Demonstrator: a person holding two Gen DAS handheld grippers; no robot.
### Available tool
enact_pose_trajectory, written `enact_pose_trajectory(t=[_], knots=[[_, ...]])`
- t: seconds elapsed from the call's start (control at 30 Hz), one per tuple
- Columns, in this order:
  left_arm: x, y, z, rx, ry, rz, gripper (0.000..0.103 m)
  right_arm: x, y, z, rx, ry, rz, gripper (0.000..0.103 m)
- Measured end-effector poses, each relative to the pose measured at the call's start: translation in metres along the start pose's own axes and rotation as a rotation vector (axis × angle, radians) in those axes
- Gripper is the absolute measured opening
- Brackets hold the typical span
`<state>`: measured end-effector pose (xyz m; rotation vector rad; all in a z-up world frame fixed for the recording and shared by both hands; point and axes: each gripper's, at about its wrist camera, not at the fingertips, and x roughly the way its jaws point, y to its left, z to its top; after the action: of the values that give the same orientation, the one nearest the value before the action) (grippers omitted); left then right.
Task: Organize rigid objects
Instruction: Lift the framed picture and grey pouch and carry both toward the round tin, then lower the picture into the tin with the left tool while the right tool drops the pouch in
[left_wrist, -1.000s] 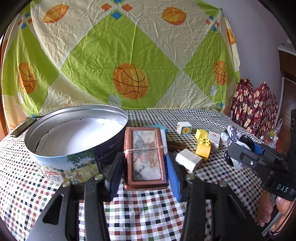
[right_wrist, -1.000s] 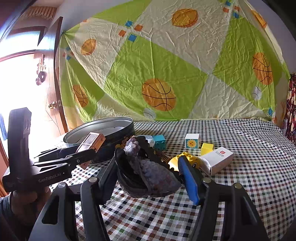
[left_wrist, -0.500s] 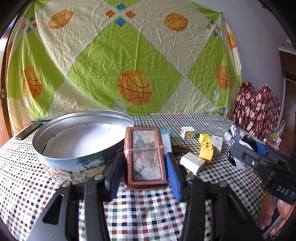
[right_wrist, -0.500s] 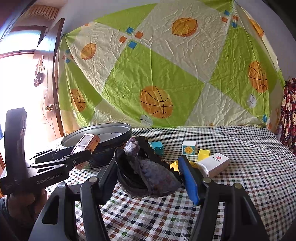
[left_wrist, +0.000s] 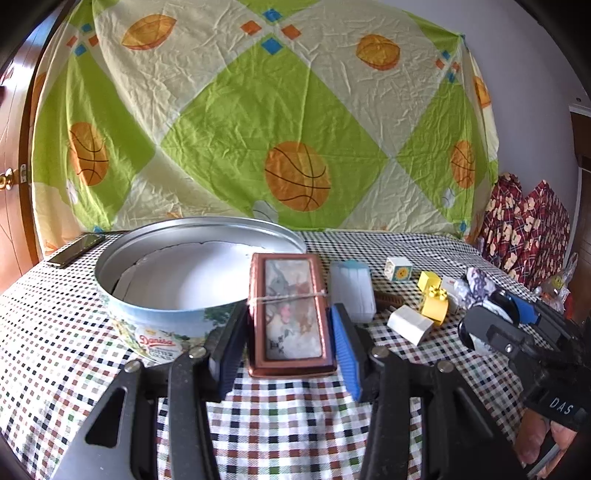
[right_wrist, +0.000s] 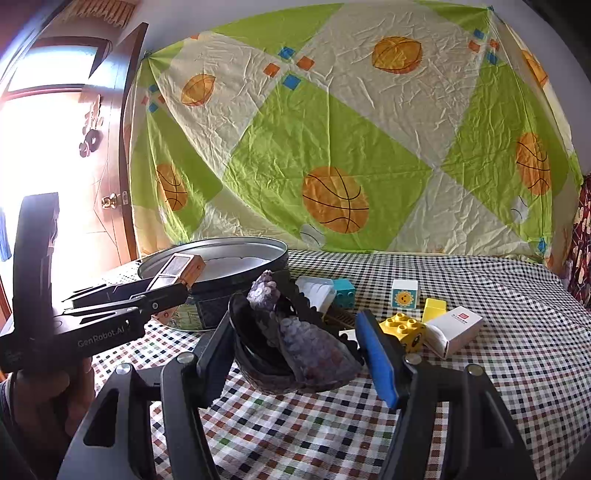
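Observation:
My left gripper (left_wrist: 288, 347) is shut on a flat copper-coloured case (left_wrist: 290, 314) with a picture lid, held above the cloth beside the round Danisa tin (left_wrist: 162, 325). It also shows in the right wrist view (right_wrist: 177, 269), near the tin's rim (right_wrist: 221, 245). My right gripper (right_wrist: 299, 350) is shut on a dark purple scaly clamshell object (right_wrist: 295, 343), held above the table. In the left wrist view the right gripper (left_wrist: 495, 317) is at the right.
Loose on the checked tablecloth (right_wrist: 480, 369) lie a sun-faced cube (right_wrist: 405, 293), yellow bricks (right_wrist: 402, 326), a white carton (right_wrist: 456, 330), a teal brick (right_wrist: 343, 291), a white ribbed box (left_wrist: 351, 290) and a white plug (left_wrist: 410, 325). A phone (left_wrist: 75, 249) lies far left.
Both grippers have risen a little with their loads. The tin and the loose pieces sit lower and farther off in both views.

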<state>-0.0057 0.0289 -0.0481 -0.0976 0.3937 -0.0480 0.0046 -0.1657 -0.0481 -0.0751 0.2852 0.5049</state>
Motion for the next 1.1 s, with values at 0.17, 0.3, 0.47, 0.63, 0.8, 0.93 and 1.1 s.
enact_pose_trajectory(t=[0.17, 0.3, 0.47, 0.63, 0.8, 0.93, 1.1], knots=[[-0.002, 0.011, 0.0, -0.014, -0.003, 0.015, 0.045, 0.004, 0.008, 0.001, -0.005, 0.003, 0.009, 0.065], [-0.004, 0.018, -0.001, -0.021, -0.006, 0.024, 0.045, 0.007, 0.017, 0.001, -0.016, 0.006, 0.019, 0.065], [-0.007, 0.027, -0.001, -0.029, -0.007, 0.037, 0.045, 0.011, 0.025, 0.001, -0.025, 0.013, 0.032, 0.065], [-0.009, 0.036, -0.001, -0.037, -0.007, 0.055, 0.045, 0.015, 0.033, 0.003, -0.031, 0.019, 0.045, 0.065], [-0.01, 0.044, -0.002, -0.045, -0.007, 0.07, 0.045, 0.02, 0.041, 0.004, -0.036, 0.028, 0.061, 0.065], [-0.011, 0.049, -0.001, -0.052, -0.009, 0.08, 0.045, 0.023, 0.048, 0.005, -0.037, 0.034, 0.077, 0.065], [-0.011, 0.058, 0.0, -0.062, -0.005, 0.098, 0.045, 0.028, 0.055, 0.005, -0.039, 0.048, 0.094, 0.065]])
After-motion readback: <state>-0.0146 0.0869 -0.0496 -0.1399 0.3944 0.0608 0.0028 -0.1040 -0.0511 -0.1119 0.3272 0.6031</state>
